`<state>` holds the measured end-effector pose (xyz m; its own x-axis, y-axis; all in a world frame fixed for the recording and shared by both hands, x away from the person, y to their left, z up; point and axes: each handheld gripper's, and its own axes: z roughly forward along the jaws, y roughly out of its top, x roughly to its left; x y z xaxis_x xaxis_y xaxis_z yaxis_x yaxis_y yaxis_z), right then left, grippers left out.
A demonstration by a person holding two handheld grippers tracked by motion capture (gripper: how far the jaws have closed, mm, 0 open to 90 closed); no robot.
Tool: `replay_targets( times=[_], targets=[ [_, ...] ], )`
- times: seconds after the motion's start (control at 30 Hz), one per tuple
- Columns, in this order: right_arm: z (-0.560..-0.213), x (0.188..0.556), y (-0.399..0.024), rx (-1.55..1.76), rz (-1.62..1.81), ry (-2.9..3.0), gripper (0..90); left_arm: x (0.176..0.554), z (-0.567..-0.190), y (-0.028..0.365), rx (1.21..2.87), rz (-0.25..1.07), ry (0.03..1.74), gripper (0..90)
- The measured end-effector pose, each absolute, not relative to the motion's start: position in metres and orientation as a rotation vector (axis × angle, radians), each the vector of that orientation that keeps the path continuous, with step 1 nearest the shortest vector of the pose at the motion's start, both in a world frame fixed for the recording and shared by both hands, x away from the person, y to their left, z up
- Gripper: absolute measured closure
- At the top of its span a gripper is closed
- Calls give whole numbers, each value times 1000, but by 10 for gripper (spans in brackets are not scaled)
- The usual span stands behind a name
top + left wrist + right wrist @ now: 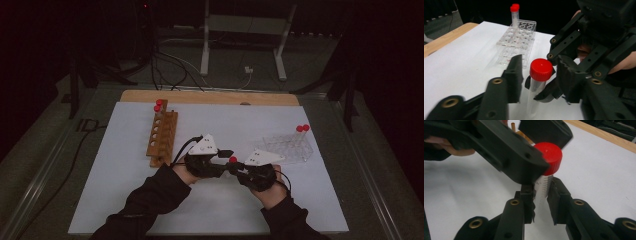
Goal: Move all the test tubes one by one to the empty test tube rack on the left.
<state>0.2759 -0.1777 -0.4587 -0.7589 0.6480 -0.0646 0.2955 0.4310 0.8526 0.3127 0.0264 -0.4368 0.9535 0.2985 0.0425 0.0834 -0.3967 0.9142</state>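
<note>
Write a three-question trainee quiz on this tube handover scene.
1. True or false: the right gripper is clamped on the tube below its red cap.
2. How many capped tubes stand in the clear rack? A) none B) two C) five
3. Fill in: the wooden rack lies on the ____ side of the white mat in the high view.

Key:
1. True; the jaws press on the tube's graduated body, held upright.
2. B; two red-capped tubes stand at its far end.
3. Left; it also holds red-capped tubes at its far end.
</note>
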Motion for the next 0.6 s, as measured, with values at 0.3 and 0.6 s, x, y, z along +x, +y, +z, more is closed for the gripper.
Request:
replay_targets(
  times=[0.3,0.6],
  targets=[
    [-459,276,-179,811,1265,2303,748,312,-437,24,1982,264,250,716],
    [-458,276,-181,814,1301,2285,693,314,-433,30,1982,275,263,720]
  ],
)
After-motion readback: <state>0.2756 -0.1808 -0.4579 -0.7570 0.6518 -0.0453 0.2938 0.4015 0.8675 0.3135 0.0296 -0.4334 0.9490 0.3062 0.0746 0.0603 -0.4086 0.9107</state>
